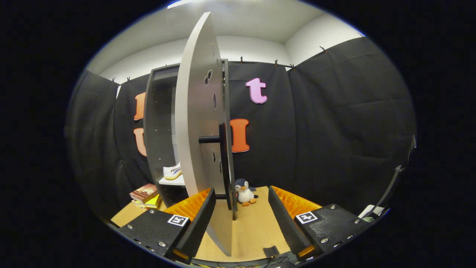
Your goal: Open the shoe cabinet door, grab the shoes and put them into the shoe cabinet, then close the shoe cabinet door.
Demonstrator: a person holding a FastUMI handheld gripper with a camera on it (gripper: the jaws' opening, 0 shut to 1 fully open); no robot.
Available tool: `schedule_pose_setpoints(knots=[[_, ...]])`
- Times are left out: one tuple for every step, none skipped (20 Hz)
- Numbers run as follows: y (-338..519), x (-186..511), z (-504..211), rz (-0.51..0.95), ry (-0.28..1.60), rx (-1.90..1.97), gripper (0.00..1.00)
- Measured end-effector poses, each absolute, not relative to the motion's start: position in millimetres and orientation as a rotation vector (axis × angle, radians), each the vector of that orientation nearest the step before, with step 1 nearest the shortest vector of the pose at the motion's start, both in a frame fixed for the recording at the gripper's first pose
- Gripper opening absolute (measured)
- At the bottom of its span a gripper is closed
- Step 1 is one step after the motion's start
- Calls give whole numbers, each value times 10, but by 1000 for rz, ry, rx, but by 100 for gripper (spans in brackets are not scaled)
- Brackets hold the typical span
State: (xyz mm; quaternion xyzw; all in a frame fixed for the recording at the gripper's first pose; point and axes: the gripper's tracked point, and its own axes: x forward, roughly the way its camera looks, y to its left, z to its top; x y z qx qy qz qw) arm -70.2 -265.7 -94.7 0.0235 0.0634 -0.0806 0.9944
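Grey panelling makes up the shoe cabinet, which stands beyond the jaws on a pale wooden worktop. Its door is swung out toward the camera, nearly edge-on, and its lower edge comes down between the jaws, closer to the left finger than the right. A dark bar handle stands off the door's face on a short stub, just ahead of the jaws and above the gap between them.

The gripper is released: its two fingers stand well apart and neither presses on the door or the handle. Each finger carries a small square black-and-white marker on top.

Inside the cabinet, beyond the left finger and behind the door, a white shoe with a yellow sole sits on a light shelf. There is lettering on the shoe's side, too small to read.

Beside the cabinet's foot, ahead of the left finger, lies a short stack of books, the top cover reddish-brown and yellow beneath; no title is legible. A small plush penguin sits on the worktop just past the door's edge, beyond the gap between the jaws.
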Motion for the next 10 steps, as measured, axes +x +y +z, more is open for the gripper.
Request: schedule_pose_setpoints(knots=[[-2562, -673, -964, -149, 127, 46, 89], [-2478, -649, -975, -143, 123, 43, 89], [-2400, -633, -973, -138, 121, 37, 89], [-2323, -617, -972, -132, 118, 32, 89], [-2248, -598, -965, -124, 118, 33, 89], [-2174, -578, -965, -116, 118, 40, 89], [-2101, -551, -980, -105, 119, 46, 89], [-2028, -524, -986, -95, 119, 52, 89], [-1960, -489, -987, -86, 121, 57, 89], [-1876, -446, -999, -75, 122, 58, 89]])
